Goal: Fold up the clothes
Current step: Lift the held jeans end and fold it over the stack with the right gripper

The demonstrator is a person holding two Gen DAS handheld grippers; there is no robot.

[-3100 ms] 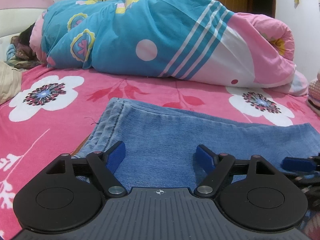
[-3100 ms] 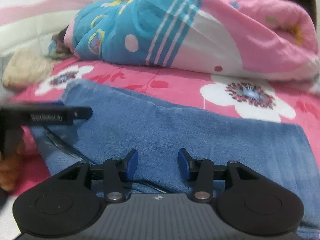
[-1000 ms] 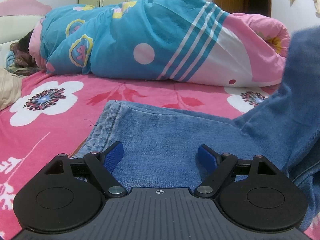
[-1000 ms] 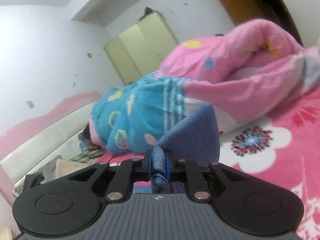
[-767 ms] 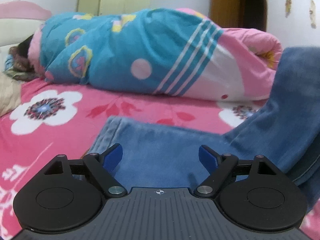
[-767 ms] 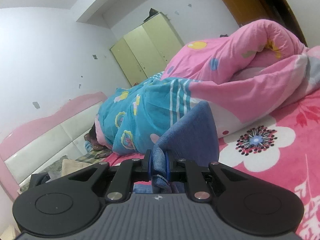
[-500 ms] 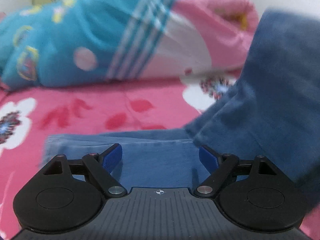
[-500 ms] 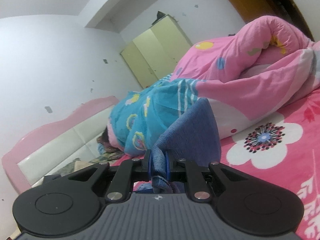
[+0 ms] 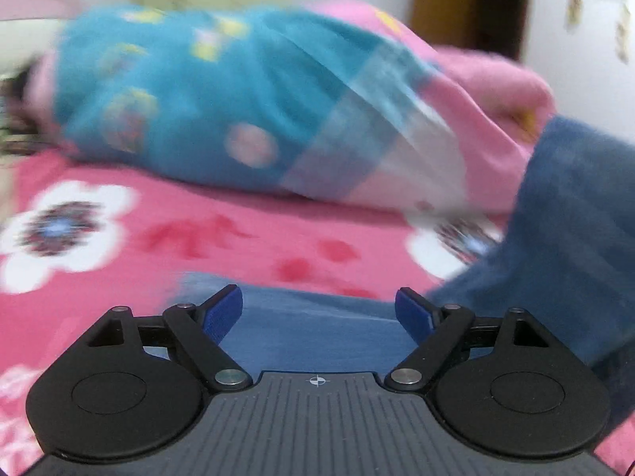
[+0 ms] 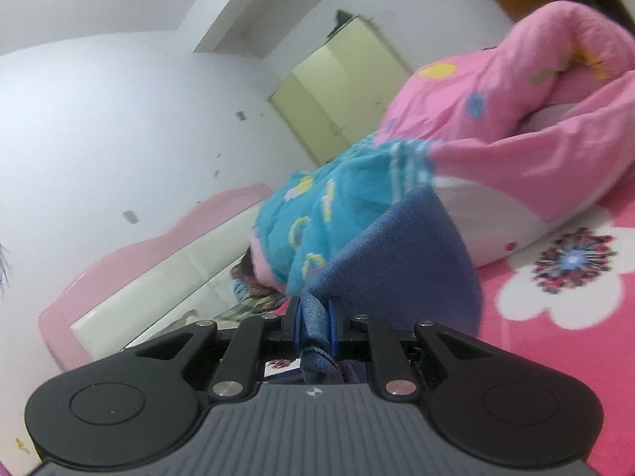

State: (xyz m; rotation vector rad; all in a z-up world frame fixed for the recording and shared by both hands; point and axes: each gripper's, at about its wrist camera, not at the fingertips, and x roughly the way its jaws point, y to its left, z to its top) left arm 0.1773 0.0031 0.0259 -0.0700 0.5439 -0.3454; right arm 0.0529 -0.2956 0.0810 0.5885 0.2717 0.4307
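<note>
Gripping one end of the jeans (image 10: 401, 261) between closed fingers, the right gripper (image 10: 313, 325) is holding it raised at 3 o'clock of the left gripper (image 9: 317, 309), whose fingers are standing apart over the flat part on the bed (image 9: 166, 234).

Left wrist view is smeared with motion blur, so the rolled quilt (image 9: 254, 119) and the flowers on the bed sheet (image 9: 238, 238) are mush. The jeans (image 9: 575, 238) run off the right edge. In the right wrist view, the denim between the fingers (image 10: 294, 319) covers their pads, and whatever's under the body is hidden.
</note>
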